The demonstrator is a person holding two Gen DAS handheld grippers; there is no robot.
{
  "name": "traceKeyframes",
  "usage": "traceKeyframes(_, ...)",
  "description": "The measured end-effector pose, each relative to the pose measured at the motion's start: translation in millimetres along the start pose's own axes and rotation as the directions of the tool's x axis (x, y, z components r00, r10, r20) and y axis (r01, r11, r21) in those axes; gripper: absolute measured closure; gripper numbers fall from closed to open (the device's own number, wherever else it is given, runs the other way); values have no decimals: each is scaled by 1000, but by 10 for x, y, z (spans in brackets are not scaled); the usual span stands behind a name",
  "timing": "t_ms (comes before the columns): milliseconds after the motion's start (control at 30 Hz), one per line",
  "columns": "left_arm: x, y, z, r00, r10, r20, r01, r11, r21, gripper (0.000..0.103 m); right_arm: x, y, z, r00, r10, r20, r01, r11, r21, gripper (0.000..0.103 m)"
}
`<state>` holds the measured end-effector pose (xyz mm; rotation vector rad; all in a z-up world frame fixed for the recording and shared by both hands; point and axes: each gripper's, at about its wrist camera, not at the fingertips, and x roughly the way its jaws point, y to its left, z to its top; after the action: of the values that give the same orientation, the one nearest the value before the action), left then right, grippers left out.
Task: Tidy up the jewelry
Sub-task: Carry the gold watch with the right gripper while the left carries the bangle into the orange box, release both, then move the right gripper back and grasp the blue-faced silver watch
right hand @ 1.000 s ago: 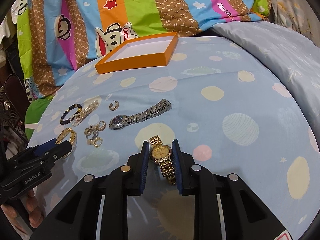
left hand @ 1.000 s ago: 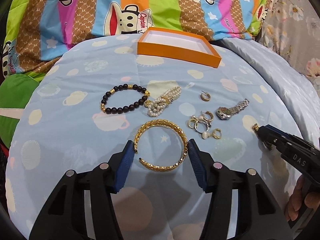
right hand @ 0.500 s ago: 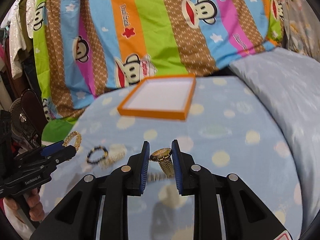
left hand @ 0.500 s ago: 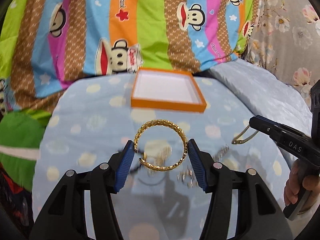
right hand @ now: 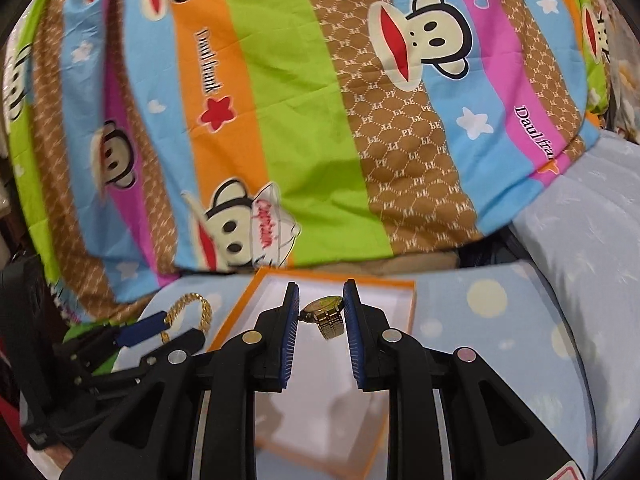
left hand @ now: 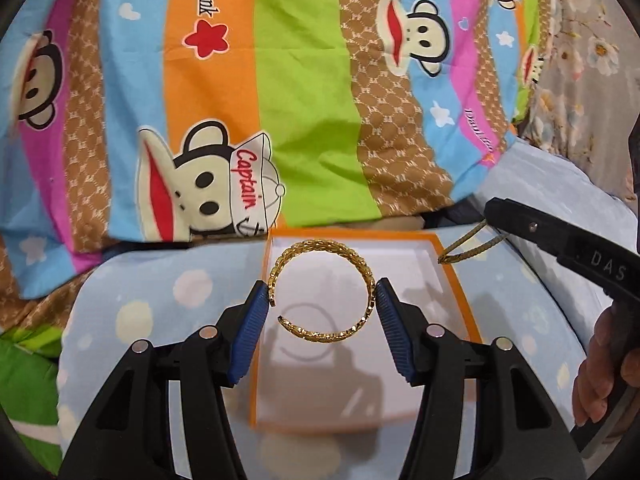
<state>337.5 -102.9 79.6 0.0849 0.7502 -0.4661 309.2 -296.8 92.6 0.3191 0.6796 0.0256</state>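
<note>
My left gripper (left hand: 322, 294) is shut on a gold open bangle (left hand: 322, 292) and holds it above the white inside of the orange box (left hand: 456, 280). My right gripper (right hand: 320, 304) is shut on a gold watch (right hand: 326, 316), also held over the orange box (right hand: 236, 316). In the left wrist view the right gripper (left hand: 492, 210) comes in from the right with the watch strap (left hand: 466, 246) hanging over the box's right rim. In the right wrist view the left gripper (right hand: 168, 322) and bangle (right hand: 192, 308) show at the left.
The box lies on a light blue spotted bed sheet (left hand: 160, 292). A striped monkey-print blanket (left hand: 280, 100) rises behind it. A pale blue pillow (right hand: 580, 248) lies to the right. The other jewelry is out of view.
Both grippers have lifted their pieces off the sheet and carried them forward, from short of the box to above its inside. The box now looks much larger and closer.
</note>
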Motion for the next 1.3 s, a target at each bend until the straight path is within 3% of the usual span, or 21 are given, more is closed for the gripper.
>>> traceKeyframes(100,391,-4,133,999,-27,-37,26,1000,-5,49,432,-157,38,999,-15,-45,16,1000,24,82)
traceKeyframes(167,669,-6,173,997,-8,-71,7,1000,-8,49,700,-269,-6,995,-24,-97,28,999,39,82)
traceKeyframes(367,1072,53,50,983,-14,-184,14,1000,-2,48,917,-398,-237,978,-27,-209,32,999,23,81)
traceKeyframes(400,1079,66,6,981,-3,-192,4,1000,5,41,891,-398,-285,977,-37,-209,41,999,15,80)
traceKeyframes(533,963,86,-118,983,-9,-186,15,999,29,29,748,-371,-436,976,-41,-213,39,999,-12,63)
traceKeyframes(567,911,96,-140,984,10,-177,-4,1000,31,24,675,-349,-477,978,-34,-206,31,999,-16,62)
traceKeyframes(800,429,202,-428,989,-41,-143,38,999,-24,24,323,-91,-814,972,51,-229,-62,997,-41,62)
traceKeyframes(1000,255,139,-672,988,-23,-153,20,1000,-24,24,278,78,-1098,967,-10,-253,-24,991,-131,71)
traceKeyframes(1167,163,36,-812,985,-9,-173,8,1000,-7,25,166,77,-1204,966,-48,-254,6,986,-165,87)
traceKeyframes(1300,57,-39,-905,982,-23,-189,20,1000,-17,25,59,23,-1265,965,-56,-255,15,987,-159,90)
